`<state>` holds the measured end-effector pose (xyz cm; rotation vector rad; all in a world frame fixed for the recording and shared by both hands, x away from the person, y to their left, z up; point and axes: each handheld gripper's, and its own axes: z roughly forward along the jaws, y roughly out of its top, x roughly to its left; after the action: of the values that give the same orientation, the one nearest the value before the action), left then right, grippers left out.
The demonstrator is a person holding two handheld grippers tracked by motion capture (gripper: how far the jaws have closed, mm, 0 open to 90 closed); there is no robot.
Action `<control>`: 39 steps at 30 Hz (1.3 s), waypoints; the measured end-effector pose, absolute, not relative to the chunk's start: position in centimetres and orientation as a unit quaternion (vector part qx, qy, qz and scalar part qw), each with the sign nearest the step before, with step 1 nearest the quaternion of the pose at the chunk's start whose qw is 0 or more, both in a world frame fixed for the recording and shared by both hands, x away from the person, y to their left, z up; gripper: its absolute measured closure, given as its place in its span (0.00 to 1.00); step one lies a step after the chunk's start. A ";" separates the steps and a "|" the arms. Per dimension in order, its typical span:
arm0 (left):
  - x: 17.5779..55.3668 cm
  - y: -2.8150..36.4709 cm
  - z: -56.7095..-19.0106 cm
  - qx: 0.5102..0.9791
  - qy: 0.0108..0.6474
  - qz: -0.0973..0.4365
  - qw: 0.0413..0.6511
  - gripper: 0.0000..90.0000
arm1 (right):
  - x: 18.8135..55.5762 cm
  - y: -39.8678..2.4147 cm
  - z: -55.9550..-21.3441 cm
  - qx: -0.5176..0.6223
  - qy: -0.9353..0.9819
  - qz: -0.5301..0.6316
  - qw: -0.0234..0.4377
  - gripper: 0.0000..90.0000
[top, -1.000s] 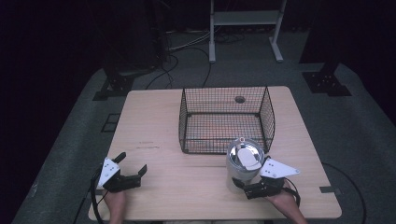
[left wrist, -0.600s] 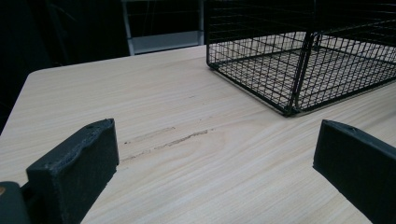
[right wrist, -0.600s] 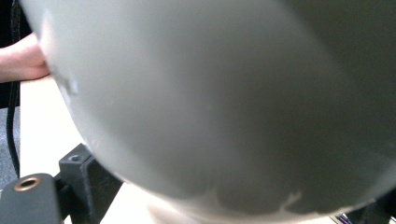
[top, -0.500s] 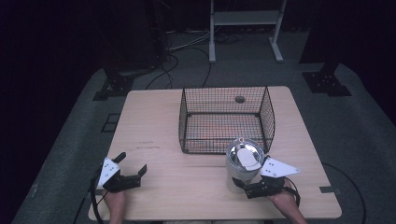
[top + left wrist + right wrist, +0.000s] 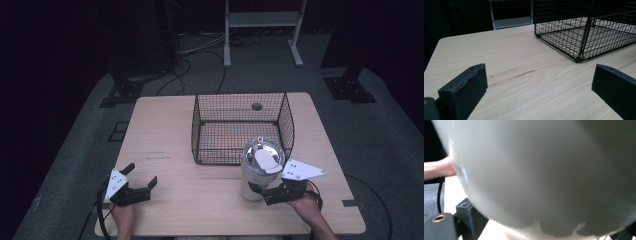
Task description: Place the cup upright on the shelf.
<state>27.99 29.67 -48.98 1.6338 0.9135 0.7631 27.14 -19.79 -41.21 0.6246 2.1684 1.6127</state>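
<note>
A white tumbler (image 5: 254, 176) with a shiny metal lid (image 5: 264, 152) stands out at the table's front right, just in front of the black wire basket (image 5: 240, 95). My right gripper (image 5: 263, 192) is shut on the tumbler's lower body. In the right gripper view the tumbler's wall (image 5: 544, 170) sits very close between the two jaws of the right gripper (image 5: 549, 227). My left gripper (image 5: 141, 175) rests open at the front left, with nothing held. In the left gripper view bare wood lies between the left gripper (image 5: 539, 82) jaws, and the basket (image 5: 584, 37) stands ahead to the right.
The wooden table (image 5: 165, 130) has a scuff mark (image 5: 511, 75) ahead of the left gripper. A round cable hole (image 5: 257, 106) lies behind the basket. Beyond the table, a metal stand (image 5: 260, 20) and cables (image 5: 200, 55) sit on the dark floor.
The tumbler, held by my right gripper, has shifted slightly up in the high view, toward the basket. The left gripper has stayed still.
</note>
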 end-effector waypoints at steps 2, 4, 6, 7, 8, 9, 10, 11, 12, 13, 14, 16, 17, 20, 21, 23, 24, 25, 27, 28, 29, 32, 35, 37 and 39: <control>28.0 29.7 -49.0 0.684 0.383 0.320 0.532 0.00 | 27.4 -19.7 -40.6 0.220 0.769 0.574 0.178 0.10; 28.0 29.6 -49.0 0.684 0.383 0.320 0.533 0.00 | 27.6 -19.5 -40.0 0.216 0.770 0.573 0.178 0.10; 28.0 29.6 -49.0 0.684 0.383 0.319 0.533 0.00 | 27.9 -19.3 -39.3 0.212 0.775 0.568 0.181 0.10; 28.0 29.7 -49.0 0.684 0.384 0.319 0.532 0.00 | 28.2 -19.1 -38.7 0.210 0.776 0.566 0.184 0.10; 28.0 29.7 -49.0 0.684 0.384 0.319 0.532 0.00 | 28.2 -19.1 -38.7 0.210 0.776 0.566 0.184 0.10; 28.0 29.7 -49.0 0.684 0.383 0.319 0.532 0.00 | 28.6 -18.9 -38.2 0.205 0.774 0.571 0.184 0.10; 28.0 29.7 -49.0 0.684 0.383 0.319 0.532 0.00 | 28.6 -18.9 -38.2 0.205 0.774 0.571 0.184 0.10; 28.0 29.7 -49.0 0.684 0.383 0.319 0.532 0.00 | 29.0 -18.8 -37.6 0.205 0.772 0.575 0.178 0.10; 28.0 29.7 -49.0 0.684 0.384 0.319 0.532 0.00 | 29.0 -18.8 -37.6 0.205 0.772 0.575 0.178 0.10; 28.0 29.7 -49.0 0.684 0.384 0.318 0.533 0.00 | 29.2 -18.7 -37.3 0.207 0.771 0.577 0.174 0.10; 28.0 29.7 -49.0 0.684 0.383 0.319 0.532 0.00 | 29.4 -18.6 -37.0 0.206 0.769 0.580 0.170 0.10; 28.0 29.7 -49.0 0.684 0.383 0.319 0.532 0.00 | 29.8 -18.5 -36.5 0.205 0.769 0.582 0.169 0.10; 28.0 29.7 -49.0 0.684 0.383 0.319 0.532 0.00 | 30.2 -18.4 -36.0 0.209 0.767 0.583 0.169 0.10; 28.0 29.7 -49.0 0.683 0.383 0.319 0.533 0.00 | 30.7 -18.2 -35.5 0.208 0.766 0.584 0.172 0.10; 28.0 29.7 -49.0 0.683 0.383 0.319 0.533 0.00 | 31.2 -18.1 -35.0 0.207 0.765 0.585 0.174 0.10; 28.0 29.7 -49.0 0.684 0.382 0.319 0.533 0.00 | 31.7 -17.9 -34.5 0.204 0.766 0.583 0.178 0.10; 28.0 29.7 -49.0 0.684 0.382 0.319 0.533 0.00 | 31.7 -17.9 -34.5 0.204 0.766 0.583 0.178 0.10; 28.0 29.7 -49.0 0.684 0.382 0.319 0.533 0.00 | 32.2 -17.6 -33.9 0.202 0.769 0.579 0.184 0.10; 28.0 29.7 -49.0 0.684 0.382 0.319 0.533 0.00 | 32.7 -17.3 -33.4 0.200 0.771 0.575 0.189 0.10; 28.0 29.7 -49.0 0.684 0.382 0.319 0.533 0.00 | 32.7 -17.3 -33.4 0.200 0.771 0.575 0.189 0.10; 28.0 29.7 -49.0 0.683 0.383 0.319 0.534 0.00 | 33.1 -16.9 -32.9 0.197 0.768 0.579 0.190 0.10; 28.0 29.7 -49.0 0.683 0.382 0.319 0.534 0.00 | 33.6 -16.4 -32.4 0.192 0.770 0.578 0.189 0.10; 28.0 29.7 -49.0 0.683 0.383 0.319 0.534 0.00 | 34.2 -15.6 -31.6 0.185 0.772 0.576 0.196 0.10; 28.0 29.7 -49.0 0.683 0.382 0.319 0.534 0.00 | 34.7 -15.2 -31.3 0.181 0.770 0.578 0.199 0.10; 28.0 29.7 -49.0 0.683 0.382 0.319 0.535 0.00 | 35.8 -14.7 -31.0 0.174 0.770 0.582 0.195 0.10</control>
<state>28.00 29.74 -48.97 1.6270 0.9095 0.7605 35.79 -14.66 -31.02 0.4882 2.1589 1.6298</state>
